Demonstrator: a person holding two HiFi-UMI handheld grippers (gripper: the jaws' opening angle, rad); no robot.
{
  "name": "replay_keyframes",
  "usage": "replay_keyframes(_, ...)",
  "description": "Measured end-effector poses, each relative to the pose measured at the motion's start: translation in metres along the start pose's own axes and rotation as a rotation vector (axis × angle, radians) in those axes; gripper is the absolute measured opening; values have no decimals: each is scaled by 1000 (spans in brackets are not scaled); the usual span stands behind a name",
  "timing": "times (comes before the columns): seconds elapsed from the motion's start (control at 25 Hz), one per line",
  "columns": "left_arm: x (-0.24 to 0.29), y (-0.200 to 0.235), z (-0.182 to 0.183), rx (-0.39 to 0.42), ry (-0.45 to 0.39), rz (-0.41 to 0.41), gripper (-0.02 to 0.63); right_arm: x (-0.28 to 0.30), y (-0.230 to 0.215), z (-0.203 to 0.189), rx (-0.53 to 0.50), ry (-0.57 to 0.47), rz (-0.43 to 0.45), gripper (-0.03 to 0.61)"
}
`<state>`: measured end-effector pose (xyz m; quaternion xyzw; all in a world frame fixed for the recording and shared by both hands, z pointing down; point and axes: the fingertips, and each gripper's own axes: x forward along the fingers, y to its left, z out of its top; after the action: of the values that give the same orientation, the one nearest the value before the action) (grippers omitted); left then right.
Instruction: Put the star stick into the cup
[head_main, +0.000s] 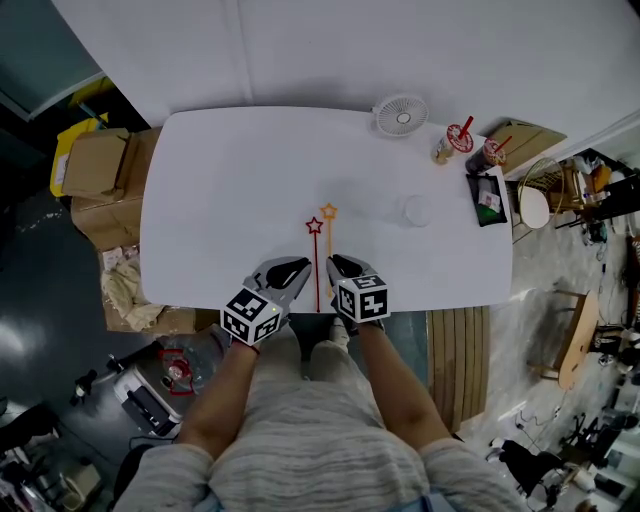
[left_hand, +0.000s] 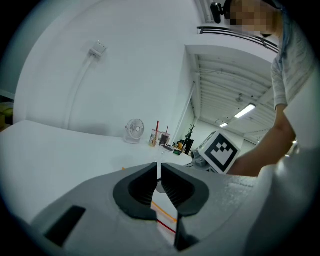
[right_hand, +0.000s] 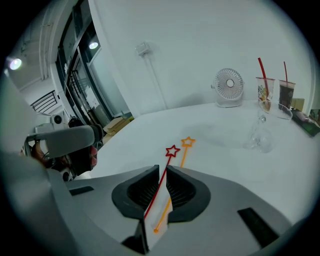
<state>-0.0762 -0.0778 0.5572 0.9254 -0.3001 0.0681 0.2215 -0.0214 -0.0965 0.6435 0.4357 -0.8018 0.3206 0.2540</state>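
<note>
– So, anything in the clear cup (head_main: 417, 210)?
– Nothing. Your red star stick (head_main: 316, 262) lies flat on the desk (head_main: 220, 190), between your left tongs (head_main: 303, 265) and right tongs (head_main: 334, 261), both clenched empty.

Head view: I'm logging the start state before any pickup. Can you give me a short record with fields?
red star stick: flat on table, between the grippers
orange star stick: flat, just right of the red one
cup: clear, farther right, no stick in it
left gripper: claw nearly closed, empty
right gripper: claw nearly closed, empty
</note>
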Motion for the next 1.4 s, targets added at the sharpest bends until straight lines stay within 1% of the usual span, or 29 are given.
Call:
replay_keyframes(0.28, -3, 4, -6, -11, 10, 3, 17, 17, -12, -15, 11, 79, -48, 11)
replay_keyframes(0.64, -5, 6, -10, -18, 19, 4, 17, 34, -24, -23, 41, 141, -101, 15)
replay_keyframes(0.8, -5, 4, -11, -16, 25, -1, 17, 39, -27, -24, 37, 161, -121, 15)
replay_keyframes(1.04, -7, 7, -10, -17, 23, 2, 17, 46, -32, -34, 32, 222, -174, 15)
replay_keyframes(1.28, -8, 8, -7, -16, 21, 5, 17, 47, -35, -35, 14, 240, -199, 14)
replay_keyframes(1.4, -7, 8, -6, -14, 21, 4, 17, 48, -37, -35, 23, 246, -205, 14)
